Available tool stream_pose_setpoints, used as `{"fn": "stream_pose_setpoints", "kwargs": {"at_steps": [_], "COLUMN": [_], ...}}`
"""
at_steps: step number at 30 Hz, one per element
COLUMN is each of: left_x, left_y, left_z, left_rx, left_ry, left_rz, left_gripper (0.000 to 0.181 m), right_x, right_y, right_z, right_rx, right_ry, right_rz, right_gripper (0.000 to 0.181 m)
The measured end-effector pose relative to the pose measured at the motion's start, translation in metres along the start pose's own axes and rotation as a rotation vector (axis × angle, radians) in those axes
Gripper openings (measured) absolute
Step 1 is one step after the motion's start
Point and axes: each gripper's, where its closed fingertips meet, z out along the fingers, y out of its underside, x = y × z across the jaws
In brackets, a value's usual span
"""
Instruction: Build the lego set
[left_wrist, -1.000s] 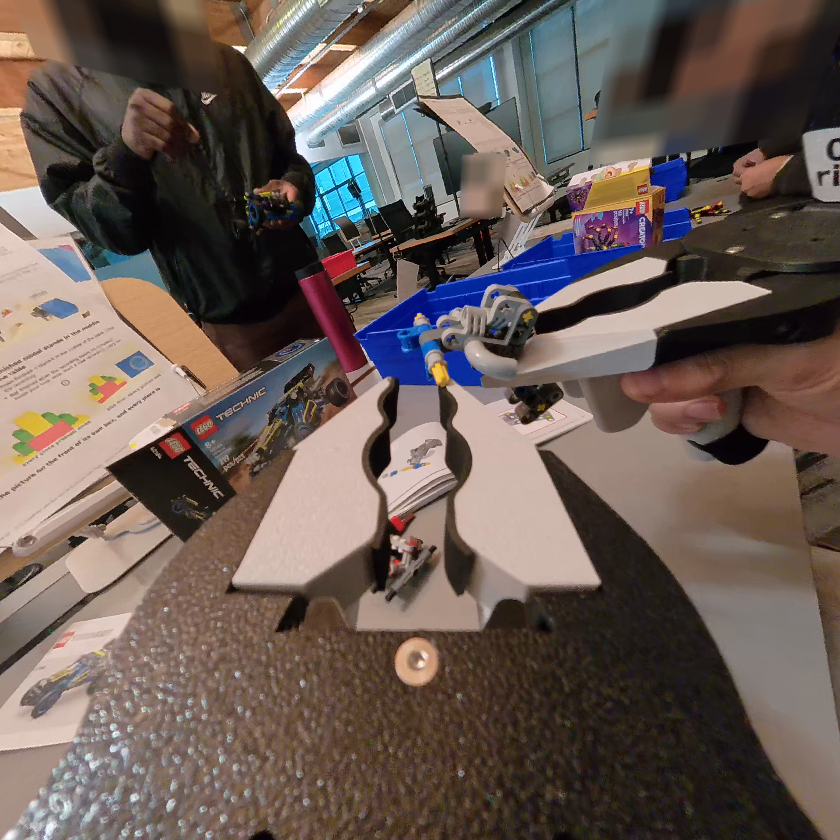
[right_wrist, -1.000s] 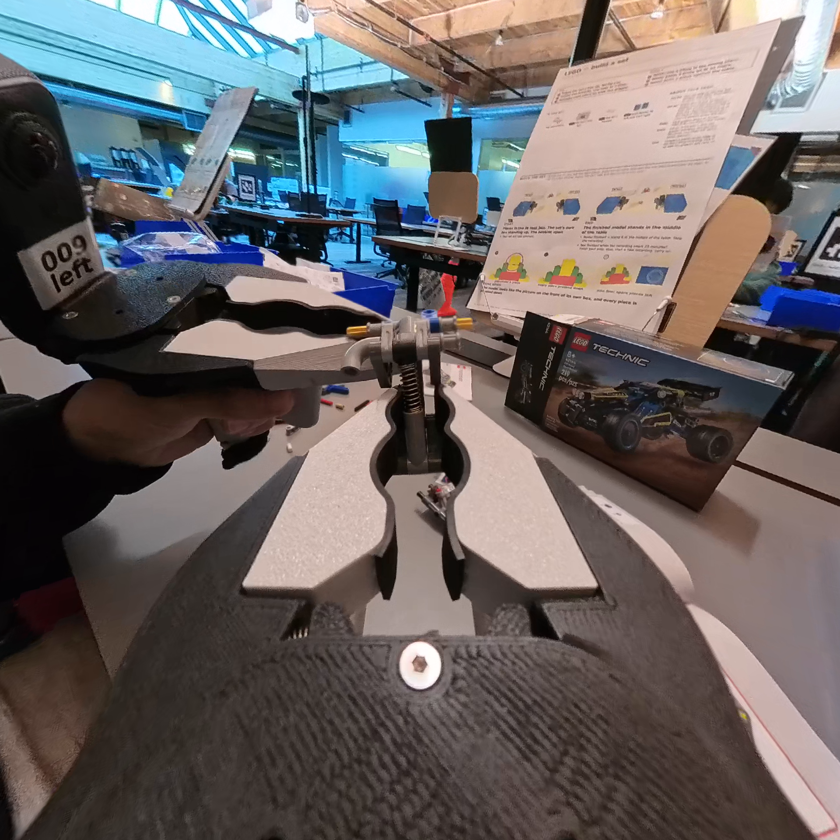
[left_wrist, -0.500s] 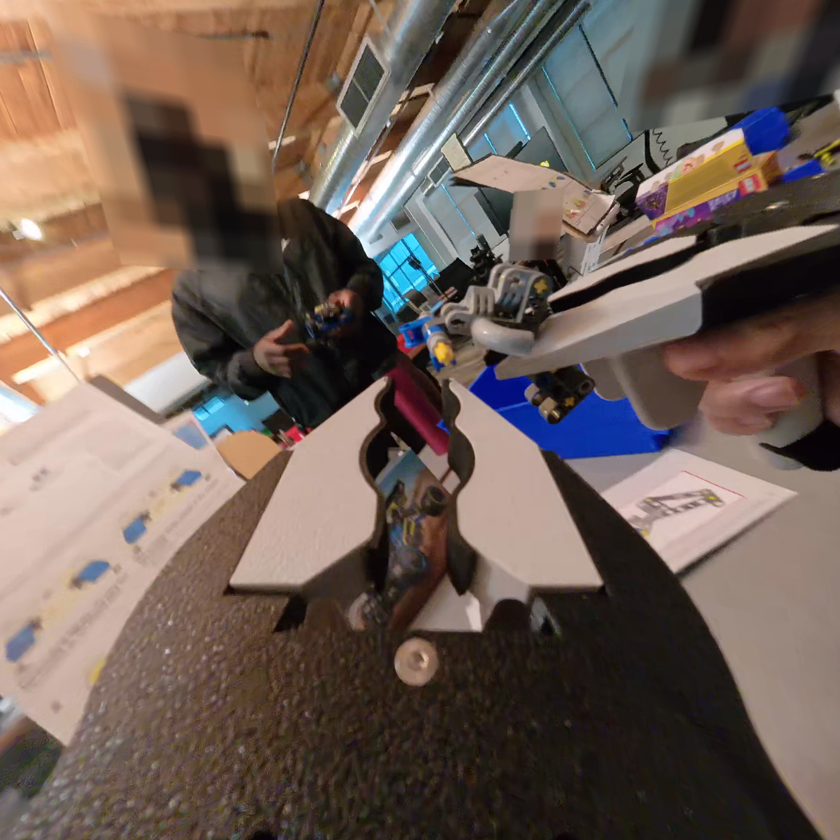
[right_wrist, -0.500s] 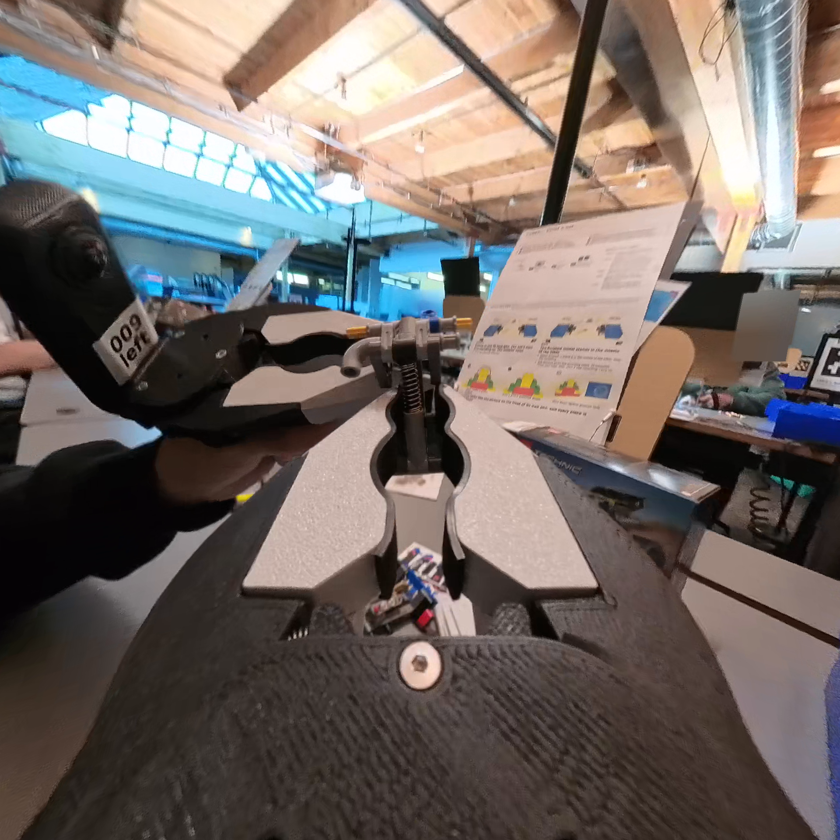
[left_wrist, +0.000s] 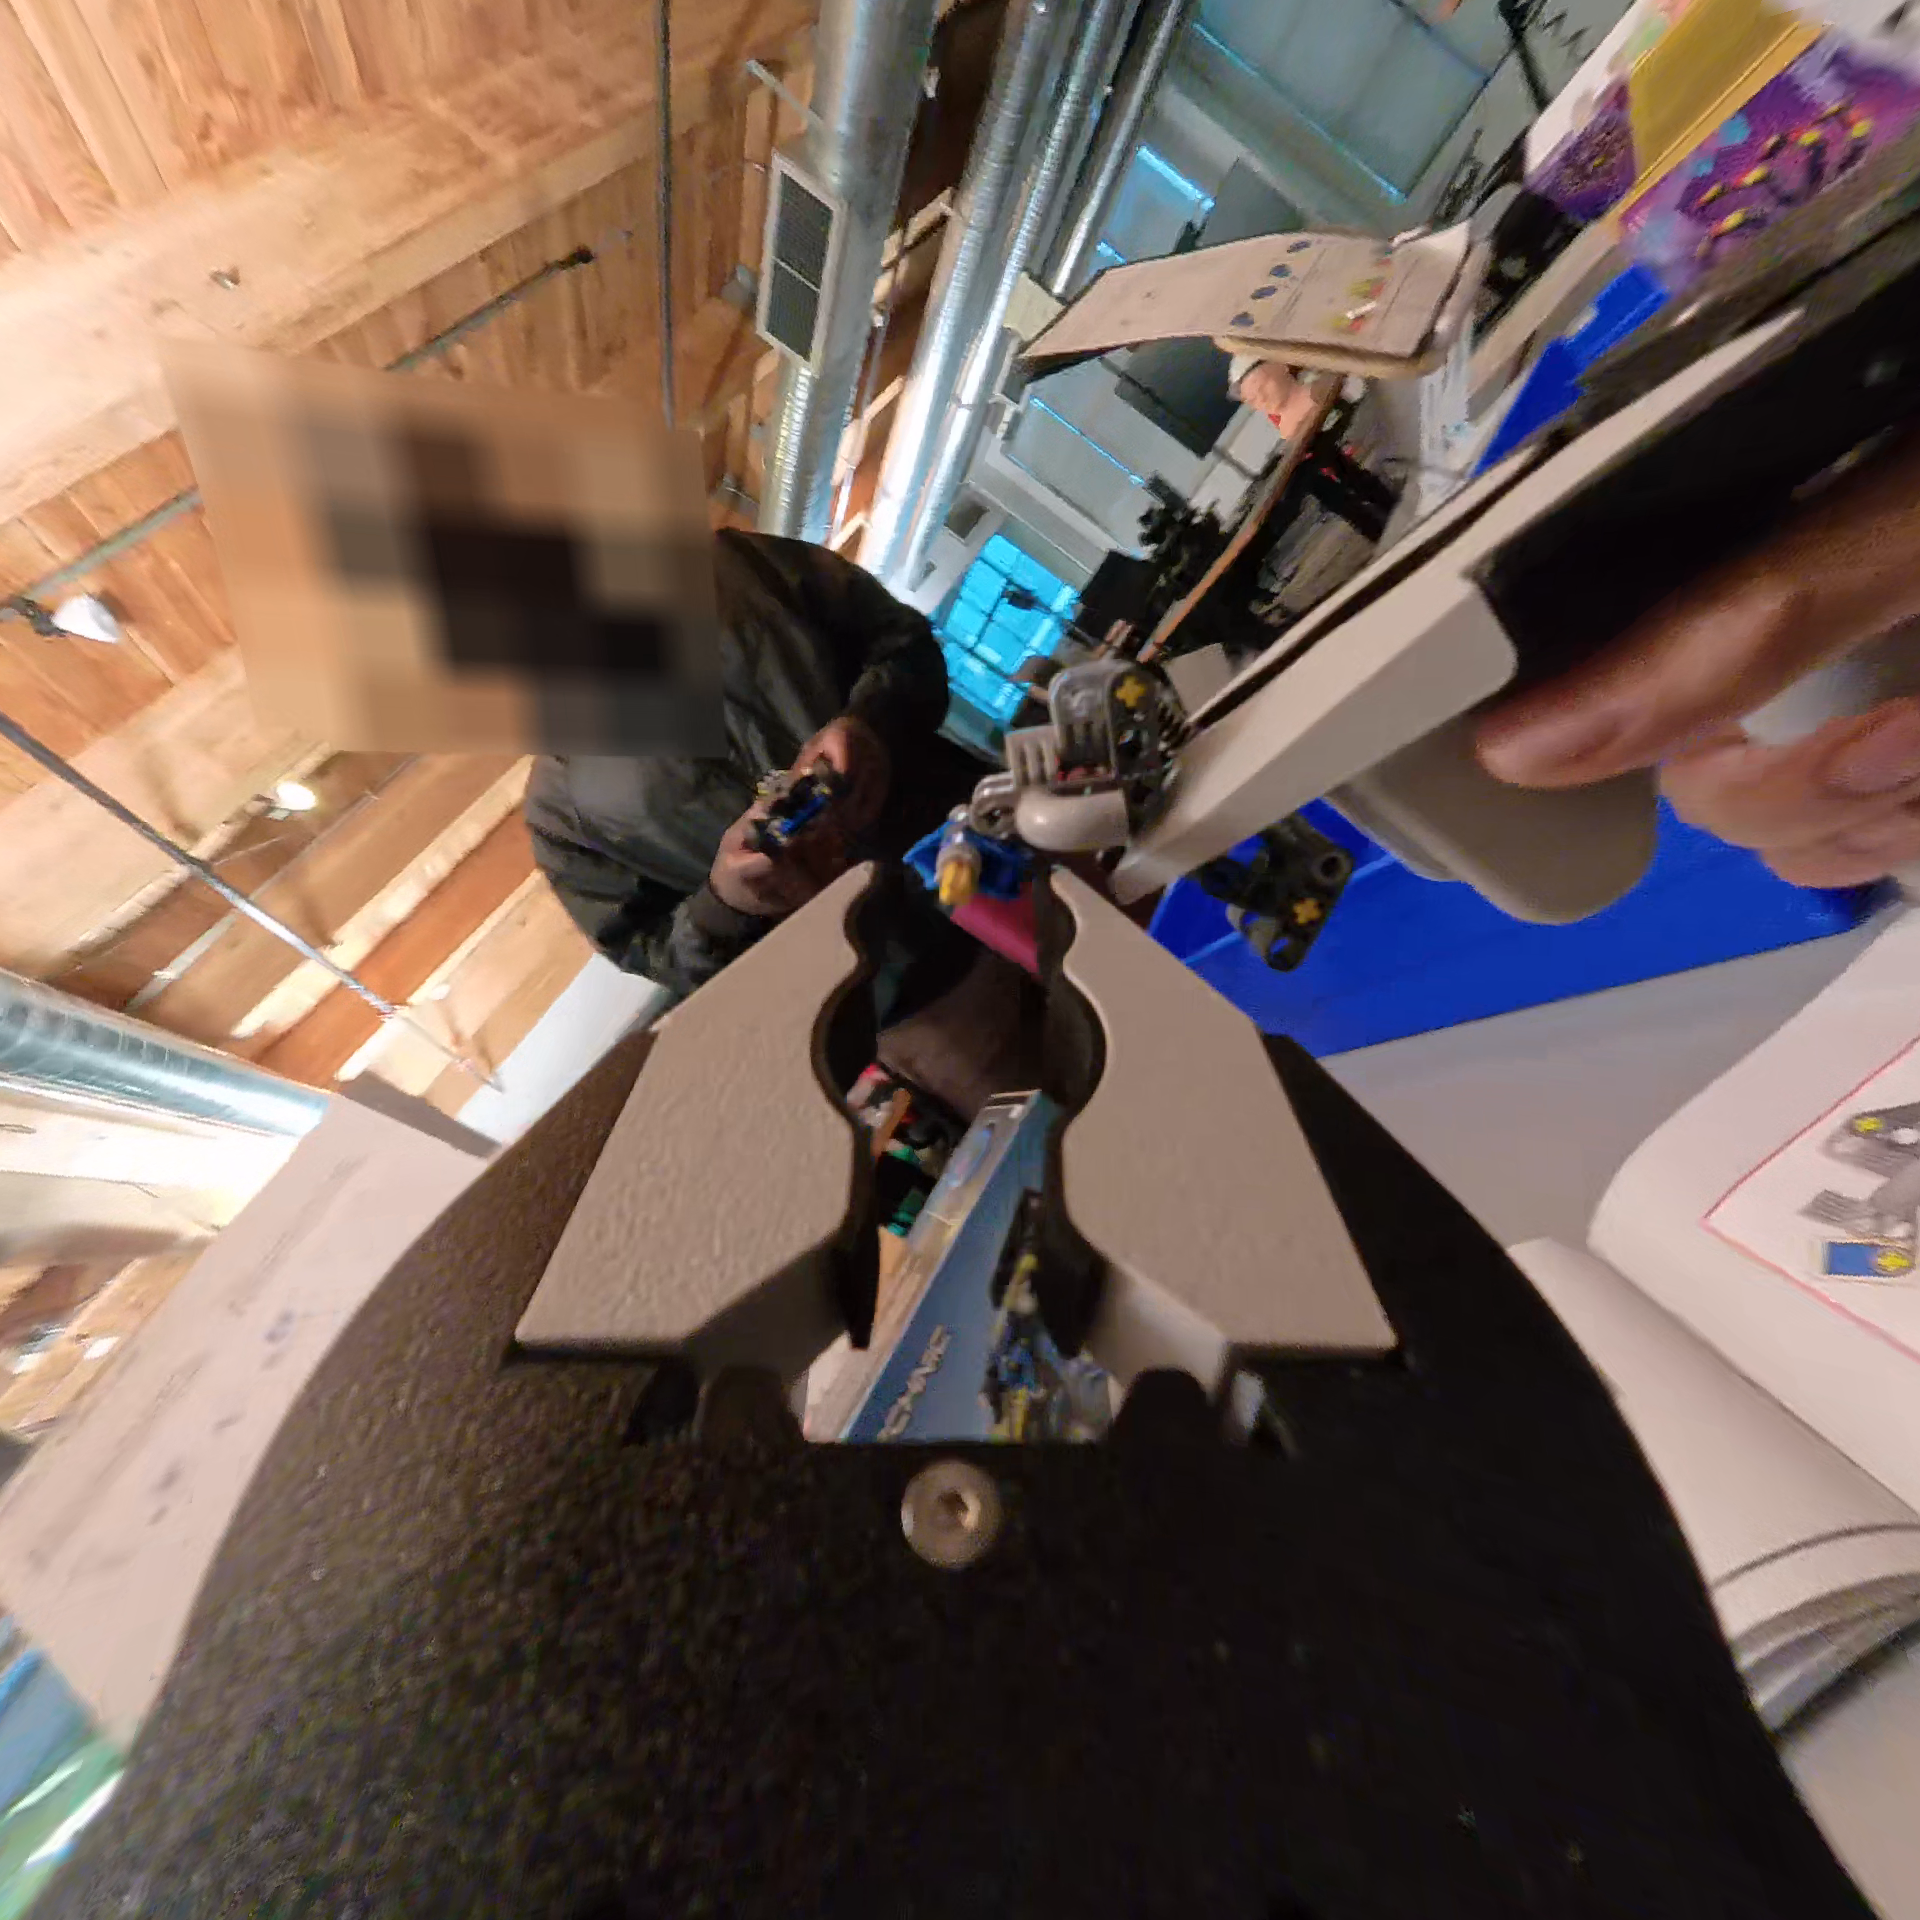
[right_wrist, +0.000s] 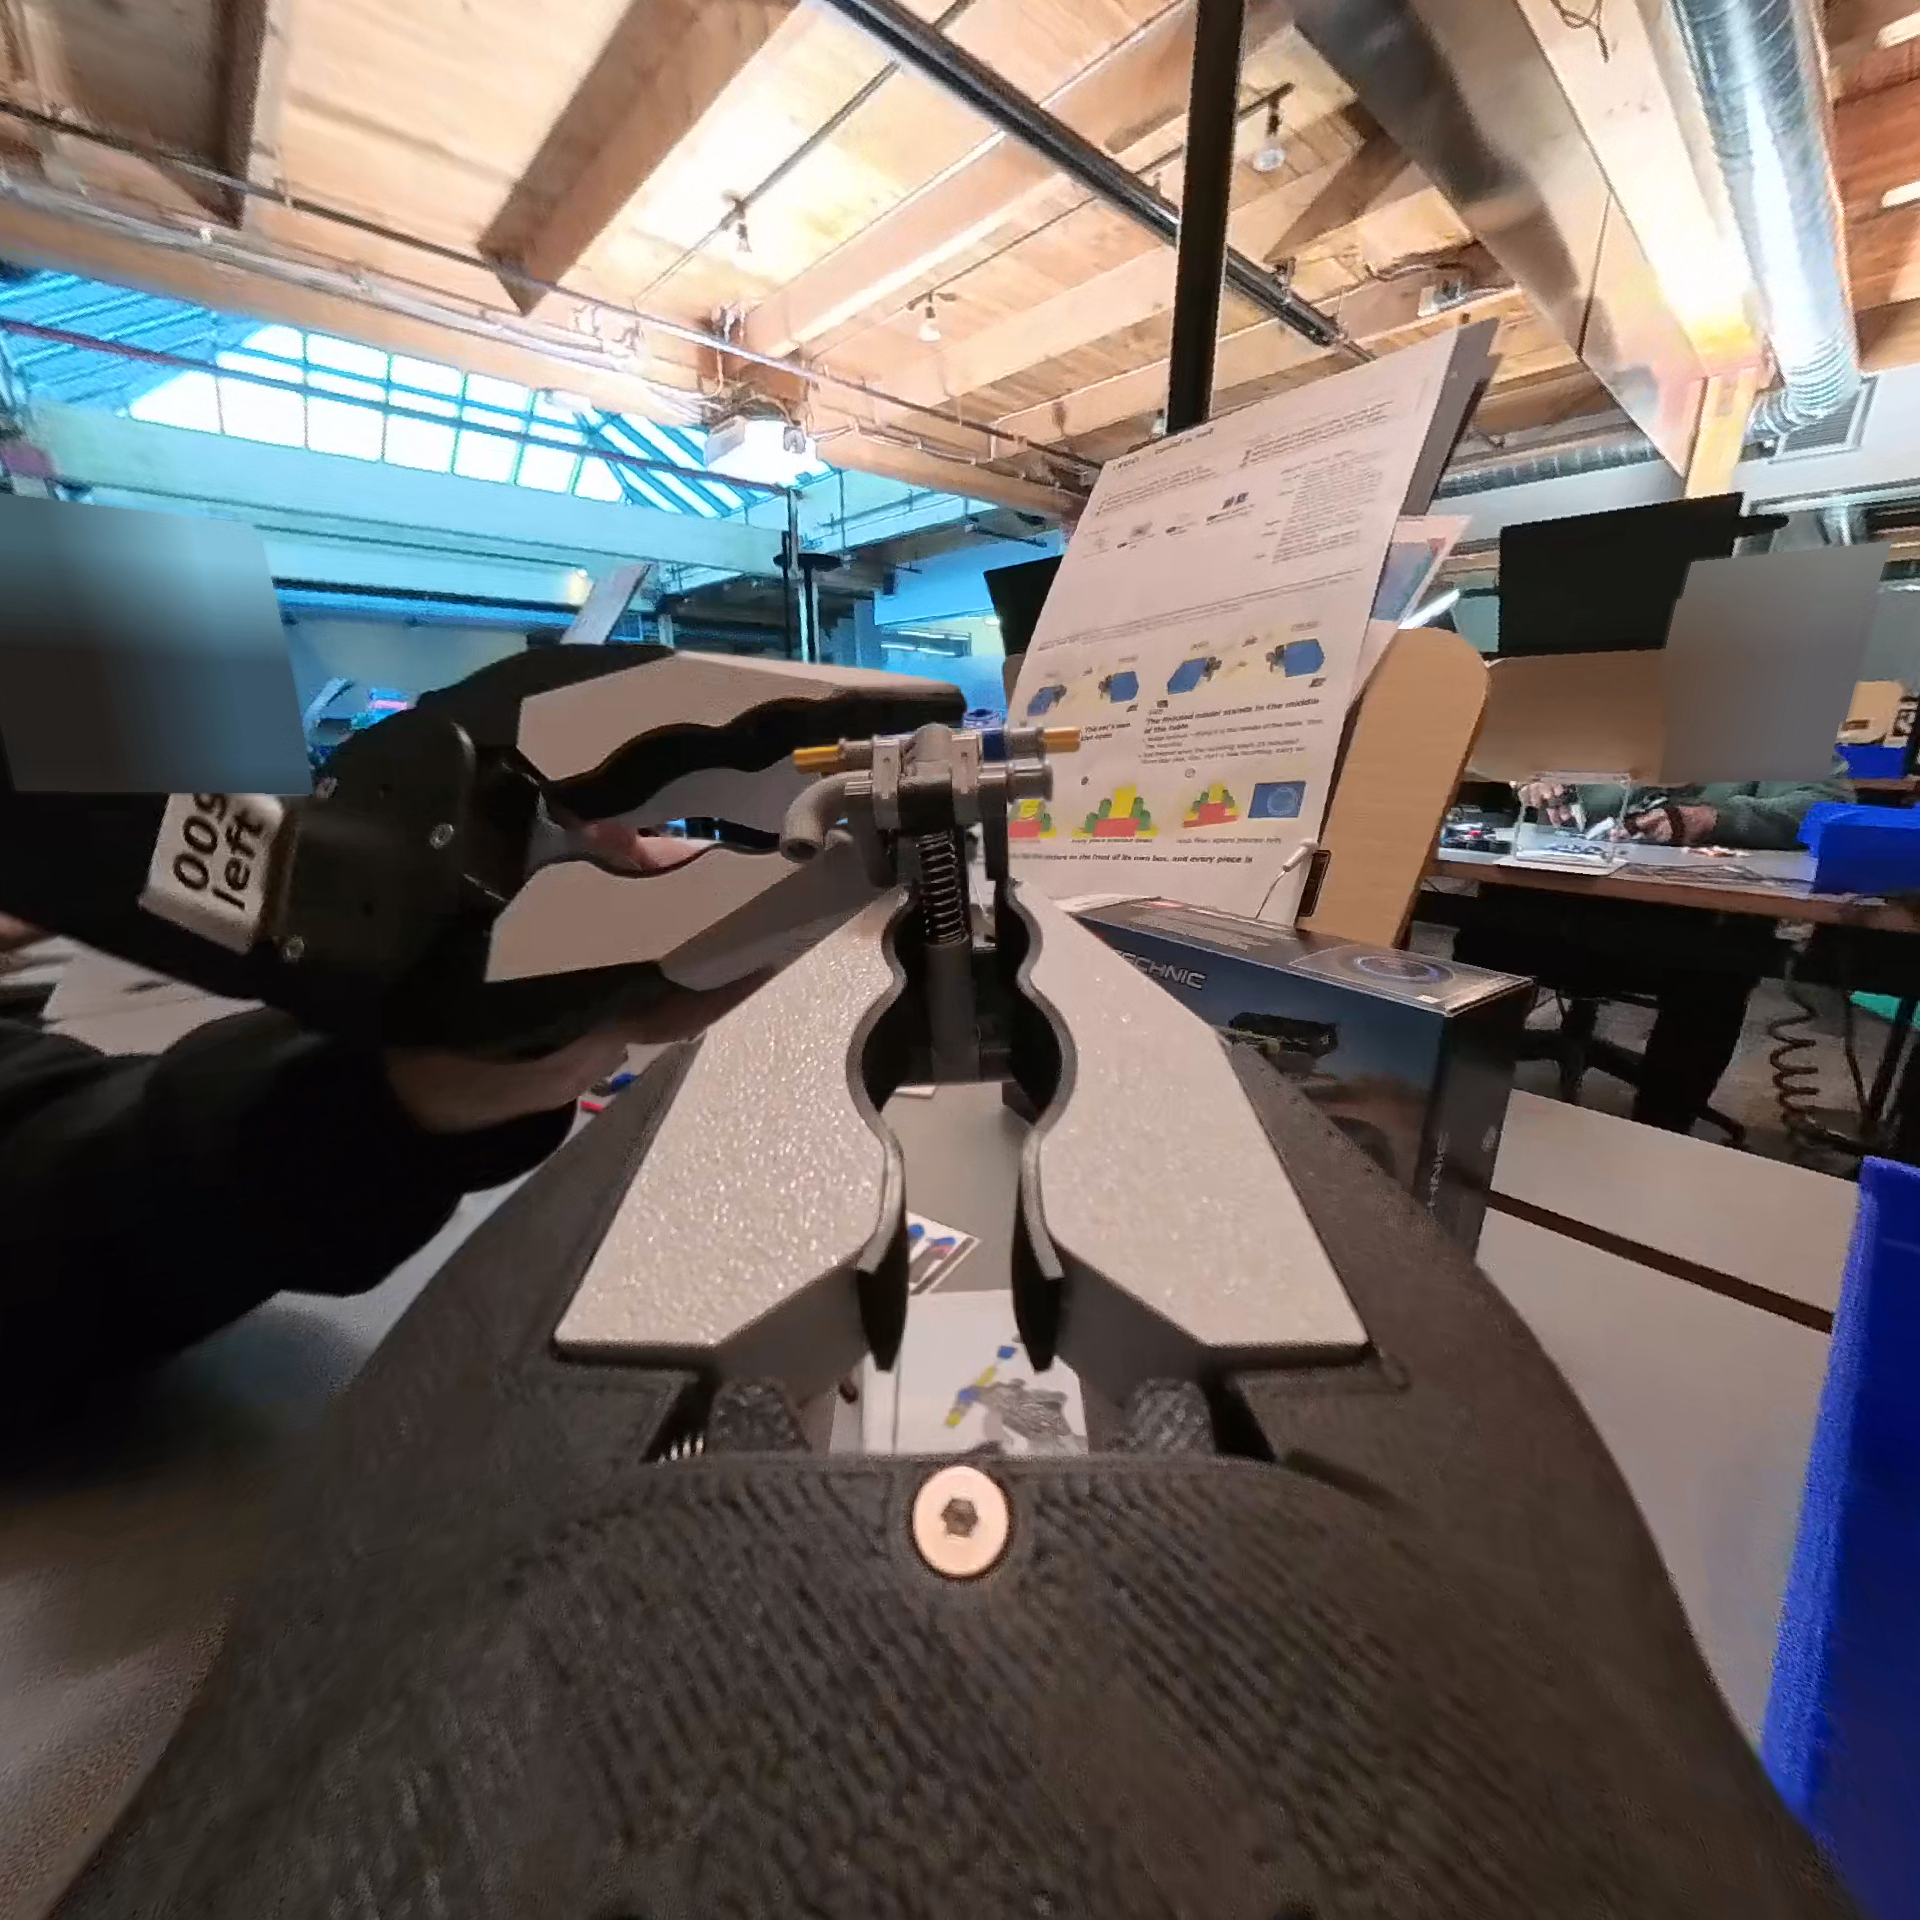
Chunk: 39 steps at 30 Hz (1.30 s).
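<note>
A small grey Lego assembly has a spring shock, a curved grey elbow and a yellow-tipped pin. My right gripper is shut on its shock part and holds it upright in the air. In the left wrist view the assembly sticks out of the right gripper, which comes in from the right. My left gripper is open, its fingertips either side of the blue and yellow pin end. In the right wrist view the left gripper reaches in from the left, its jaws apart around the yellow pin and elbow.
A Lego set box stands on the grey table behind the grippers. A blue bin is at the right, and an instruction booklet lies near it. A poster stands at the back. A person in a black jacket stands opposite. My two grippers' fingertips are within a few centimetres of each other.
Both grippers have risen and tilted up, so the ceiling fills the views. The left gripper has rolled and closed in on the pin end. The right gripper still holds the assembly.
</note>
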Motion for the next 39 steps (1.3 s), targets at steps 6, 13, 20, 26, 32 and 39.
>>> {"fn": "stream_pose_setpoints", "kwargs": {"at_steps": [6,13,20,26,32,39], "left_x": [-0.006,0.02,0.082,0.128,0.139,0.14], "left_y": [0.016,0.077,0.159,0.176,0.191,0.193], "left_z": [0.013,-0.01,-0.045,-0.057,-0.065,-0.066], "left_rx": [-0.005,-0.25,-0.54,-0.609,-0.706,-0.717], "left_ry": [0.073,0.297,0.684,0.906,0.943,0.939], "left_rz": [-0.277,-0.332,-0.455,-0.399,-0.385,-0.412], "left_gripper": [0.024,0.014,0.0,0.0,0.0,0.0], "right_x": [0.018,0.051,0.065,0.034,0.034,0.034], "right_y": [0.001,0.013,0.07,0.093,0.167,0.188], "right_z": [0.011,-0.005,-0.017,-0.012,-0.031,-0.04], "right_rx": [0.043,-0.042,-0.295,-0.56,-0.863,-0.961], "right_ry": [-0.035,0.101,0.224,0.229,0.169,0.137], "right_rz": [0.02,-0.028,-0.184,-0.516,-0.384,-0.381], "right_gripper": [0.011,0.01,0.01,0.011,0.01,0.01]}}
